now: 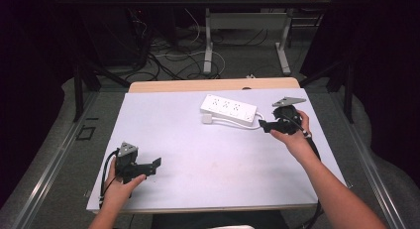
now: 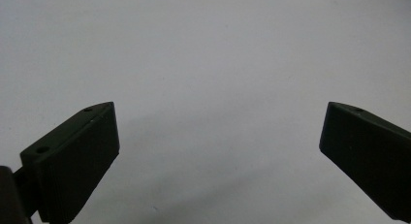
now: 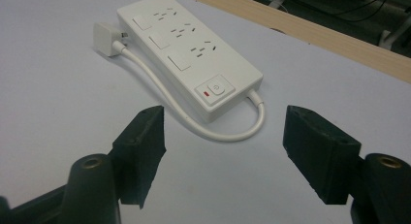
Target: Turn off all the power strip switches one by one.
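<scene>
White power strip (image 3: pixel 189 59) bears no readable writing, only a red mark.

Overhead view; two low table-level (image 1: pixel 198 140) close-ups

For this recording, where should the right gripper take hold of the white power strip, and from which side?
Probably across the narrow width of the power strip at its switch end, coming from above with the right gripper. The strip lies flat on the table, so only its long side walls offer parallel faces. The cord loops round that end and along one side; set the jaws clear of it.
</scene>
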`<state>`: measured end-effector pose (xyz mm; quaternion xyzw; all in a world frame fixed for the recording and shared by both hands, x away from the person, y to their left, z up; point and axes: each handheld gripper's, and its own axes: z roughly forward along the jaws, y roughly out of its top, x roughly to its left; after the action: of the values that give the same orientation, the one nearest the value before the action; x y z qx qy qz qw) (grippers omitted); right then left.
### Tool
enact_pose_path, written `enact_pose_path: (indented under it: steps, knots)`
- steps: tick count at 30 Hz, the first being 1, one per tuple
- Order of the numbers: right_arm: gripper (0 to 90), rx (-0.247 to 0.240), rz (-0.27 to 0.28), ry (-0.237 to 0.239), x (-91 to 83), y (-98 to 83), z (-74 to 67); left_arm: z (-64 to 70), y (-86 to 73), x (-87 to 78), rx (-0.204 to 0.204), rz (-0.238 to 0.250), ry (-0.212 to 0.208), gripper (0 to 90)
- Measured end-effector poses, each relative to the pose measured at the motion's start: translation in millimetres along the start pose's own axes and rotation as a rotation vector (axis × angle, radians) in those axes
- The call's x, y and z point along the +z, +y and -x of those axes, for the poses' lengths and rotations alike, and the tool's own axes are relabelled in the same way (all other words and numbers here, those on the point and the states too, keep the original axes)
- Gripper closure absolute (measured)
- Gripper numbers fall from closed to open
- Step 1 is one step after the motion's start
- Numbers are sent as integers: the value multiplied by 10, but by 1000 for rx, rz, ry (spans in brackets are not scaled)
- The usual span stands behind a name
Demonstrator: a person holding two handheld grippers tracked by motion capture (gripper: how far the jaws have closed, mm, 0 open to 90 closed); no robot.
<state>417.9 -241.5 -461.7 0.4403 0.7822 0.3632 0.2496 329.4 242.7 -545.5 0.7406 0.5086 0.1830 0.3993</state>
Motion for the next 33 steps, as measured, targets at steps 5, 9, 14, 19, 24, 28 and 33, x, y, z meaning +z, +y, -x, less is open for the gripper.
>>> enact_pose_path:
  steps: [5,9,14,19,24,28,33]
  knots:
    - [321,5,-30,12,68,94,-12,-2,-1,-4,-6,5,-1,7]
    - [331,-6,-50,21,138,149,-17,-10,0,-9,-11,0,-1,7]
    - [350,-32,-57,35,207,198,-14,-10,0,-10,-11,0,-2,7]
    - [353,-25,-83,43,301,267,4,-20,-3,-9,-10,3,3,7]
    - [353,-32,-100,35,373,318,11,-24,-4,-9,-8,5,3,7]
    - [385,-24,-115,37,425,347,17,-27,-5,-10,-7,4,3,7]
    - [450,-28,-127,57,512,358,39,-29,-6,-11,-8,3,4,7]
